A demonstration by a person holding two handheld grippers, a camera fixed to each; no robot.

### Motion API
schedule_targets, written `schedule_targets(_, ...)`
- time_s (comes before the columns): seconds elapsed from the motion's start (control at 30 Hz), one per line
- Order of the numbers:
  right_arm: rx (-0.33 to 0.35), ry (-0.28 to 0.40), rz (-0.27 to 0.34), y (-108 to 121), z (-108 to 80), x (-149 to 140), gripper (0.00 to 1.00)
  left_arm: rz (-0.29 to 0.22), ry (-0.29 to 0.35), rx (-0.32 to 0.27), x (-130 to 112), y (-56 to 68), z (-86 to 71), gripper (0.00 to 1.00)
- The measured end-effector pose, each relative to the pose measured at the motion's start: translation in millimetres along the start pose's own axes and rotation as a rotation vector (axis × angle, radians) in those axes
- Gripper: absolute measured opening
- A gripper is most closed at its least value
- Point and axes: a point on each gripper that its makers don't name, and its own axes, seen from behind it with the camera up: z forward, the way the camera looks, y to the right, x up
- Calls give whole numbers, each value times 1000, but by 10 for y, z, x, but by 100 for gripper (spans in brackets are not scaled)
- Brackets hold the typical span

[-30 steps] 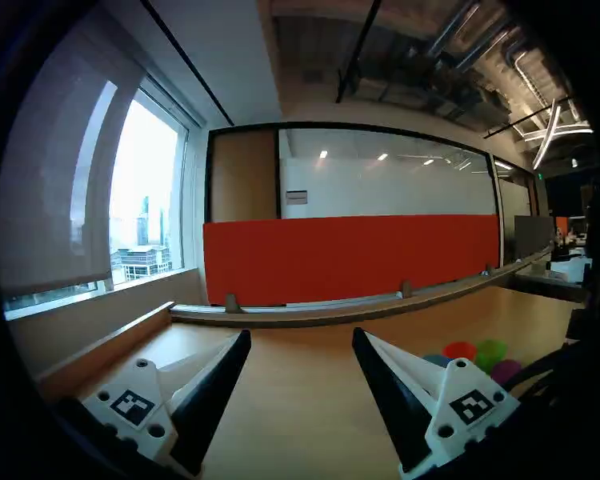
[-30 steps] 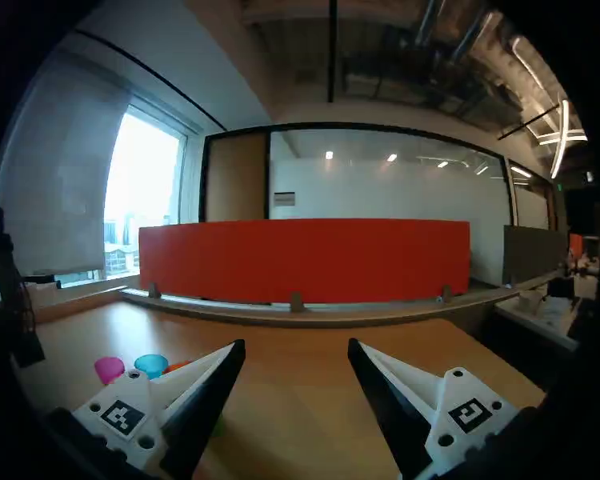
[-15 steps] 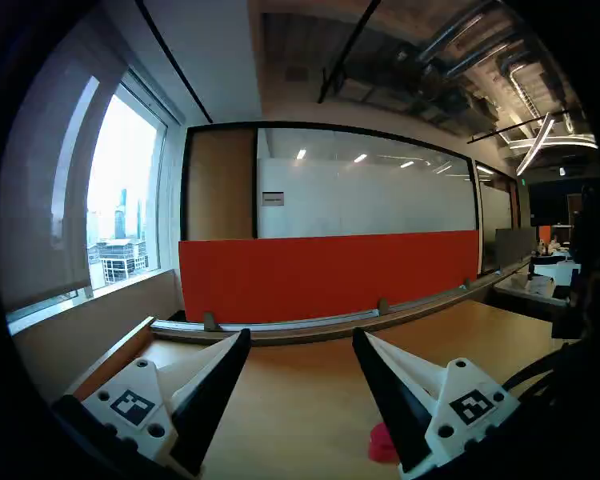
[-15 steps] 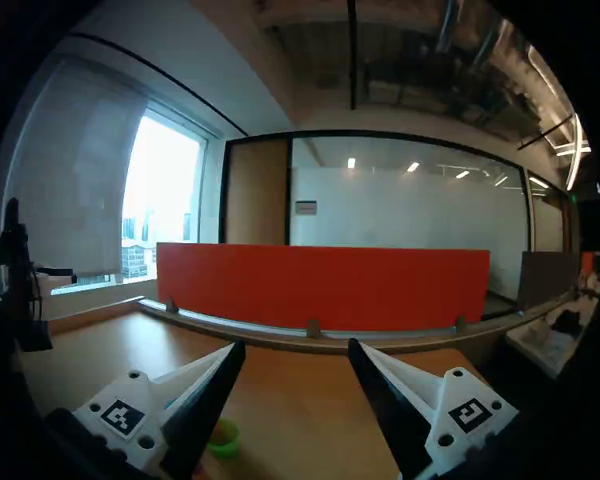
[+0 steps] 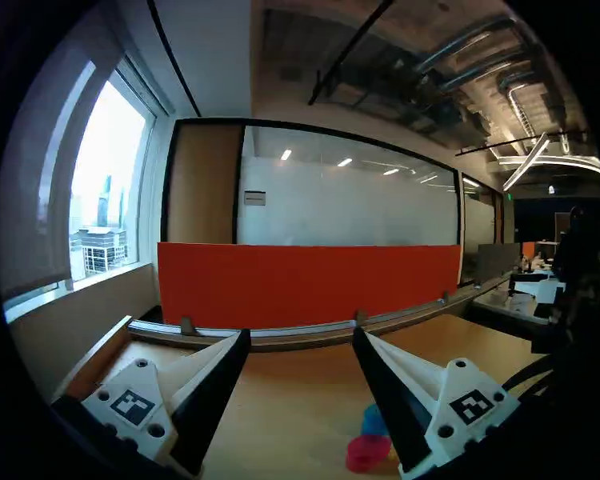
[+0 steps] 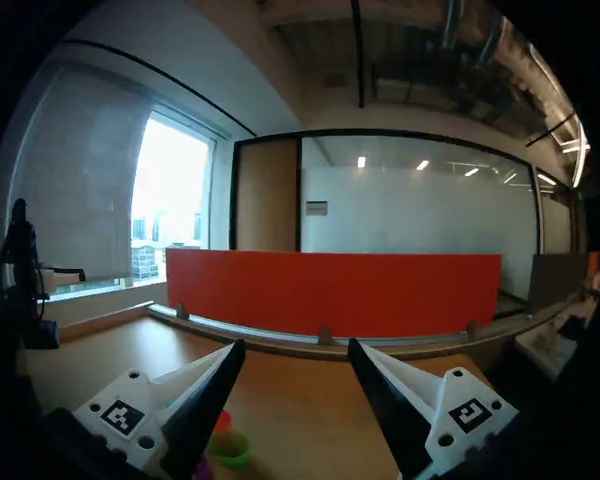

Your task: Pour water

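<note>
The desk (image 5: 300, 400) is smooth wood-look board with a soft sheen. The left gripper (image 5: 300, 338) has matt black fingers (image 5: 216, 384) on white plastic shells. The cups (image 5: 368, 452) look like glossy, translucent plastic. The partition (image 5: 300, 280) is matt orange-red, the wall (image 5: 340, 212) behind it frosted glass, and the pipes (image 5: 460, 56) overhead dull metal.

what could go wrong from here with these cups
1. The left gripper is open, and the reddish cup and blue cup sit close together, half hidden behind it: grabbing one may knock the other.
2. The right gripper, also open, has the green cup low beside it, so a blind descent could tip it.
</note>
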Motion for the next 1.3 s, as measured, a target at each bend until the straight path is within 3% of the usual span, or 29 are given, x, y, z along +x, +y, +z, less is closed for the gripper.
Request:
schedule_targets(0.27, 108, -12, 8, -166, 24, 8, 99, -19, -17, -111, -21, 158, 68, 94)
schedule_targets(0.5, 295, -38, 48, -539, -12, 5, 99, -17, -17, -228, -30, 372, 100, 94)
schedule_targets(0.67, 390, -51, 28, -767, -23, -23, 99, -23, -14, -295, -9, 482, 121, 94)
schedule_targets(0.87, 442, -53, -9, -935, 0, -46, 99, -47, -40, -344, -82, 546, 177, 94)
schedule_targets(1.1, 442, -66, -26, -941, 91, -86, 99, -33, -62, -368, -143, 516, 257, 94)
schedule_targets(1.3, 458, -87, -46, -963, 134, -128, 100, -31, -101, -410, -252, 564, 329, 94)
